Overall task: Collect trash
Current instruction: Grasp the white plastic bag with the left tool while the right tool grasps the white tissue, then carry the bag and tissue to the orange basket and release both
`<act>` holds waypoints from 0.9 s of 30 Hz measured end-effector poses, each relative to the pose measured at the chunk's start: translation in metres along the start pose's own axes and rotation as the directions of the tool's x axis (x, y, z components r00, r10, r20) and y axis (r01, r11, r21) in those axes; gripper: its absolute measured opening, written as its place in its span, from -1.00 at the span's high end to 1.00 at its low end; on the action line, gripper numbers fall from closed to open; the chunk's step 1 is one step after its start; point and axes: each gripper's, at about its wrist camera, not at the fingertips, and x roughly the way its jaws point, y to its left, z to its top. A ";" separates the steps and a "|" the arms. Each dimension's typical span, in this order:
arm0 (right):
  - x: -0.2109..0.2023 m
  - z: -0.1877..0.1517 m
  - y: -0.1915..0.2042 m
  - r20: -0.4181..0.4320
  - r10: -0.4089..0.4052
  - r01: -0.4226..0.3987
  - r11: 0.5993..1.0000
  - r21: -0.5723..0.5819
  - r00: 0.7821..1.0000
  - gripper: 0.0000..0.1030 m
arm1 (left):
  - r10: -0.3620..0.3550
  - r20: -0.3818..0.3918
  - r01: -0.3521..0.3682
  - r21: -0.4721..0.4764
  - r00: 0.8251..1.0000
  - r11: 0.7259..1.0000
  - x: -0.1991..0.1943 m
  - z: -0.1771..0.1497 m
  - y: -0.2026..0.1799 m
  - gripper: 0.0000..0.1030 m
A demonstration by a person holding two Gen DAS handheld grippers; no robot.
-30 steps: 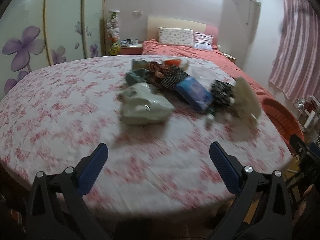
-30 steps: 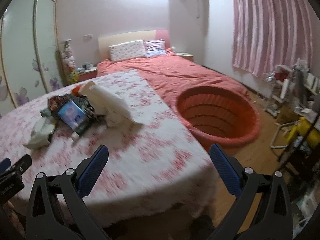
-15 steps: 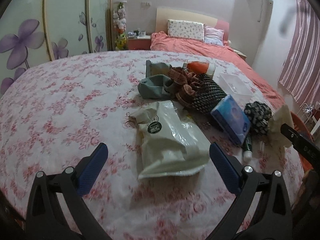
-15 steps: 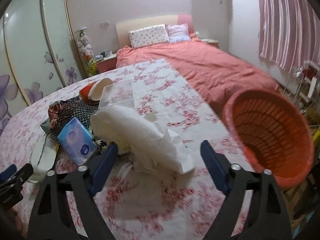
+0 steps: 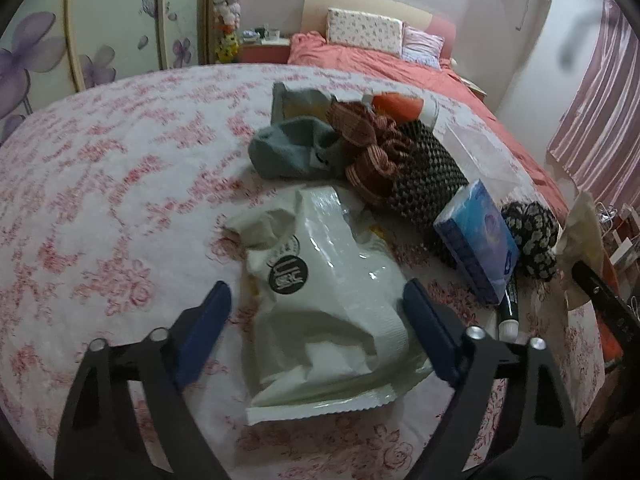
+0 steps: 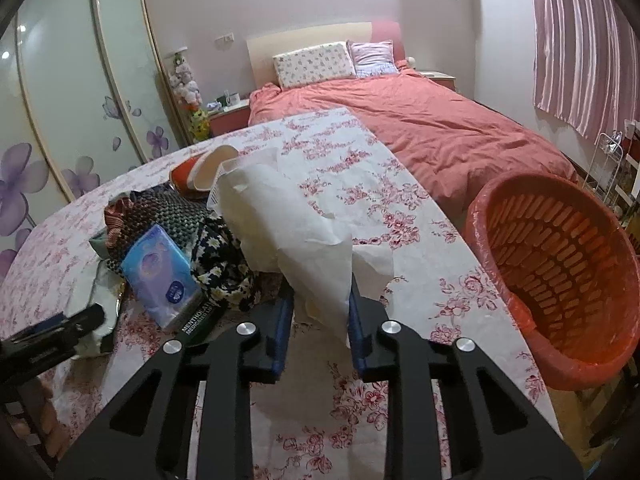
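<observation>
On the flowered tablecloth lies a pile of things. A crumpled white plastic bag with a round black logo lies nearest. My left gripper straddles it with its jaws closing; the right pad touches the bag's edge, the left pad stands clear. In the right wrist view a crumpled sheet of white paper rises from the pile. My right gripper is closing on its lower end, and both pads press it. An orange slatted basket lined with clear plastic stands off the table's right edge.
The pile holds a blue tissue pack, a grey-green sock, brown and black woven cloths, a floral black cloth, a clear box, an orange cup and a lip-balm tube. A bed lies behind.
Both grippers moved forward to the pile. The right jaws went from wide open to closed on the white paper. The left jaws narrowed around the white bag.
</observation>
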 end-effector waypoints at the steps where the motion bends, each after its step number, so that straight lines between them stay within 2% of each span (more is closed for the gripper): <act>1: -0.002 0.000 -0.001 0.005 0.002 -0.002 1.000 0.003 1.000 0.53 | 0.008 0.009 -0.008 0.006 1.000 1.000 0.000 0.000 -0.001 -0.55; 3: -0.007 -0.001 -0.003 0.014 0.003 -0.003 1.000 0.008 1.000 0.53 | 0.006 0.016 -0.006 0.020 1.000 1.000 0.000 -0.001 -0.004 -0.31; 9: -0.014 -0.001 -0.010 0.029 -0.001 0.000 1.000 0.019 1.000 0.53 | -0.018 0.038 0.018 0.012 0.999 1.000 -0.007 -0.004 -0.001 -0.07; 20: -0.047 0.000 -0.023 0.096 -0.005 0.000 0.999 0.054 0.995 0.53 | 0.009 0.156 -0.017 0.049 0.988 0.999 -0.058 -0.008 0.002 -0.06; 23: -0.059 0.002 -0.029 0.123 -0.009 0.000 0.997 0.071 0.992 0.54 | -0.007 0.199 -0.007 0.068 0.980 0.998 -0.078 -0.006 -0.007 -0.06; 27: -0.076 0.004 -0.040 0.161 -0.031 0.018 0.996 0.084 0.986 0.53 | -0.069 0.236 0.047 0.095 0.969 0.994 -0.102 -0.002 -0.030 -0.06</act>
